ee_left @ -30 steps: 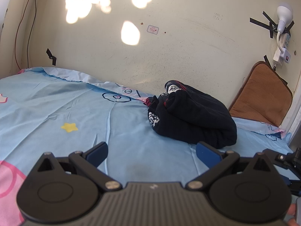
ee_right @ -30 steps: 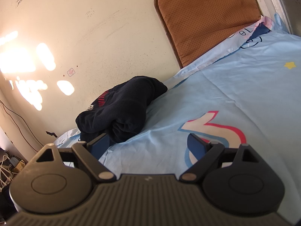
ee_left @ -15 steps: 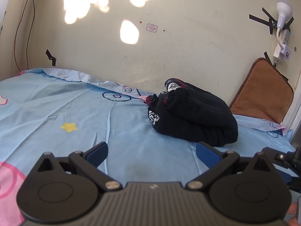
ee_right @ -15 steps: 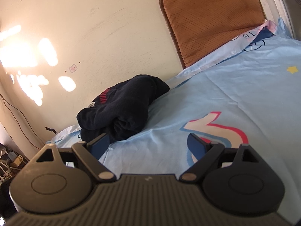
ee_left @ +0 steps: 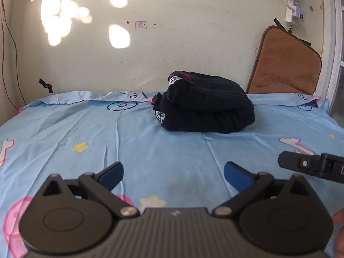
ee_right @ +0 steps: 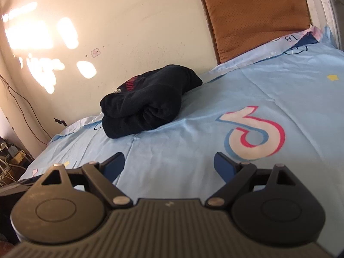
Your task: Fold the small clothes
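Left gripper (ee_left: 173,173): I read its blue-padded fingers (ee_left: 112,173) as spread wide with nothing between them, hovering above the light blue printed bed sheet (ee_left: 86,129). Right gripper (ee_right: 169,164): fingers (ee_right: 223,165) likewise wide apart and empty, over the sheet just short of a pink-and-white looped print (ee_right: 253,137). In the left wrist view, part of the right gripper's black body (ee_left: 311,167) enters at the right edge, near the left one.

Beyond both pairs of fingers, well apart from them, the folded black garment with red and white print (ee_left: 206,105) sits as a compact bundle on the bed, near the cream wall (ee_left: 193,43). A brown perforated cushion (ee_left: 283,62) leans upright against the wall to the bundle's right. White power strip (ee_left: 294,6) is on the wall above the cushion. Bright sun patches on the wall to the left.
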Action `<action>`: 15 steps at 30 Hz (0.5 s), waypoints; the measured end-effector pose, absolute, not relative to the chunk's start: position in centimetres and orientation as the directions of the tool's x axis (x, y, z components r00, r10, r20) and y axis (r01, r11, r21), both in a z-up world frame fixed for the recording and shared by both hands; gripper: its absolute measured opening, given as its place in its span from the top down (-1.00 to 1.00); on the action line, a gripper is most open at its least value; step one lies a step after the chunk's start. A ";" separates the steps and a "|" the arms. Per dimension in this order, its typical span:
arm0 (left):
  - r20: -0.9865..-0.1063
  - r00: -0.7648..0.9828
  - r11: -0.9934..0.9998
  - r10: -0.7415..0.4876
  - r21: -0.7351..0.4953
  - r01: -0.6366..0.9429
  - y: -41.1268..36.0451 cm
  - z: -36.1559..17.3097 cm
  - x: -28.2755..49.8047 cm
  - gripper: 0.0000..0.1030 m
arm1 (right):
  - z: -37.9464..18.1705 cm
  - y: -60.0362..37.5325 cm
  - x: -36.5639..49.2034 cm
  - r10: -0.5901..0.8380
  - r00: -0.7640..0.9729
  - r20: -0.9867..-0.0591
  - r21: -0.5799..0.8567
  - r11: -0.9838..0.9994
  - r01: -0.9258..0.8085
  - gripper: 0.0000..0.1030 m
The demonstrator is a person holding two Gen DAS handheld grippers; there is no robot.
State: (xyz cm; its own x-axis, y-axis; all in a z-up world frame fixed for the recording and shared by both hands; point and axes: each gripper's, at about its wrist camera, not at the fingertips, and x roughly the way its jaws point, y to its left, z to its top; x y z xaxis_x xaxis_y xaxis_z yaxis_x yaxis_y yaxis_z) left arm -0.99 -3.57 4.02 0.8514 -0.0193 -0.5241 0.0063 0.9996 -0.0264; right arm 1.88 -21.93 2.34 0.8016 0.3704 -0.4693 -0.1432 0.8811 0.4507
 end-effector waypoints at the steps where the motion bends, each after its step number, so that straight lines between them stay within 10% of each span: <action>1: -0.528 0.849 1.000 -0.016 -0.028 0.002 -3.5 4.1 -1.2 -1.00 | 2.3 -21.9 1.7 0.370 0.801 -0.471 0.453 0.880 -0.141 -0.78; 15: -0.499 0.859 0.993 0.116 0.051 -0.104 -2.8 6.7 -2.5 -1.00 | 1.9 -22.2 1.2 0.363 0.802 -0.474 0.479 0.871 -0.111 -0.78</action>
